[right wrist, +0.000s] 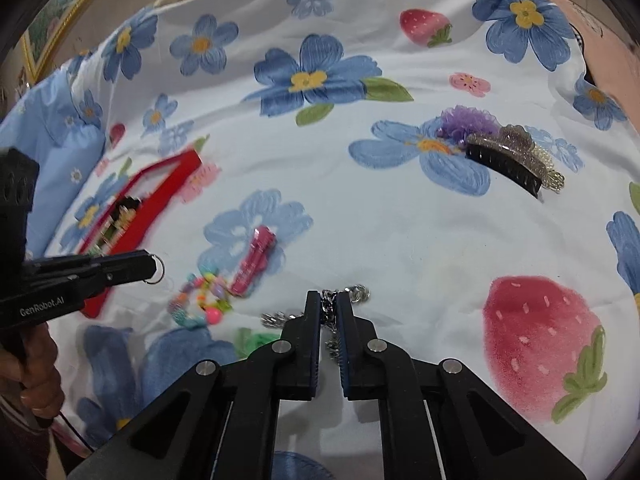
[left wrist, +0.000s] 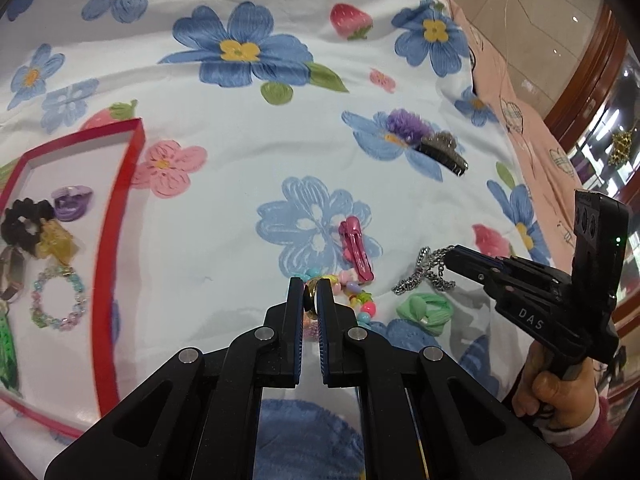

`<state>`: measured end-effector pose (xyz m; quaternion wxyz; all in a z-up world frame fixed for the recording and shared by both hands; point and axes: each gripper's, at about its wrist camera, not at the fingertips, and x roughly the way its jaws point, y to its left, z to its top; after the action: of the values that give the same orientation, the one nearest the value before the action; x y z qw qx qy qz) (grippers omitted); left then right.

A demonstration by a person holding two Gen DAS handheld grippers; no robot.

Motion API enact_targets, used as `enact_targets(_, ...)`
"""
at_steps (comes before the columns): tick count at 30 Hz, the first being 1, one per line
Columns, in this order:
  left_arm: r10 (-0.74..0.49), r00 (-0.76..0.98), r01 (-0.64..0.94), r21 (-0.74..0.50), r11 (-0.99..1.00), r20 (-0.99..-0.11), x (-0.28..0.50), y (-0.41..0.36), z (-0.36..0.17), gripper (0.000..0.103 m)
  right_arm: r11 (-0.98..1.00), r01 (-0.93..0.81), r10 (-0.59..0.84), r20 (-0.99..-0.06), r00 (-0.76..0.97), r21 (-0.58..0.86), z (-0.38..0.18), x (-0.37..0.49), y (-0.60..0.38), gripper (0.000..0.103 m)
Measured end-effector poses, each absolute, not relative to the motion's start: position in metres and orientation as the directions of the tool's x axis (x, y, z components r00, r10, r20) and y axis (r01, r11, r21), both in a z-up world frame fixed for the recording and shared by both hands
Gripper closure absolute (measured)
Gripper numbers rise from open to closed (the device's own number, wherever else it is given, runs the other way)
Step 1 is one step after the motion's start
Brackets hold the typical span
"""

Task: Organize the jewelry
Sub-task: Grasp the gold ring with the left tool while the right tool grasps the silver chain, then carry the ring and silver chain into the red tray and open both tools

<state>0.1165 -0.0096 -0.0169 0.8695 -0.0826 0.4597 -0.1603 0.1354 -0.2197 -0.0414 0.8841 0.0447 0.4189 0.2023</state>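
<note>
My left gripper [left wrist: 310, 286] is shut on a small gold ring [left wrist: 310, 302], held just above the flowered bedsheet; in the right wrist view the ring [right wrist: 157, 271] sticks out of the left gripper [right wrist: 152, 266] tips. My right gripper [right wrist: 329, 298] is shut on a silver chain [right wrist: 358, 292], whose loose end trails on the sheet [left wrist: 424, 276]. A red-rimmed box [left wrist: 120, 208] at the left holds a bead bracelet [left wrist: 60, 300], a black scrunchie and several other pieces.
Loose on the sheet lie a pink hair clip [left wrist: 356, 250], a colourful bead bracelet [right wrist: 200, 300], a green scrunchie [left wrist: 426, 308], a black claw clip [right wrist: 508, 164] and a purple scrunchie [right wrist: 468, 118]. A pink cloth [left wrist: 532, 128] borders the right side.
</note>
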Motion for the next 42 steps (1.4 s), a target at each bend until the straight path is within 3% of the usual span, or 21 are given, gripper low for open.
enact_targets(23, -0.298, 0.629, 0.067, -0.331, 0.941, -0.718, 0.075, 0.073, 0.008, 0.098, 0.856, -0.437, 0.509, -0.595, 0.622, 0.275, 0.030, 0.119, -0.172, 0.096)
enact_targets(42, -0.173, 0.678, -0.128, -0.346, 0.929, -0.715, 0.040, 0.176, 0.004, 0.098, 0.715, -0.634, 0.671, -0.546, 0.503, 0.295, 0.058, 0.114, -0.056, 0.096)
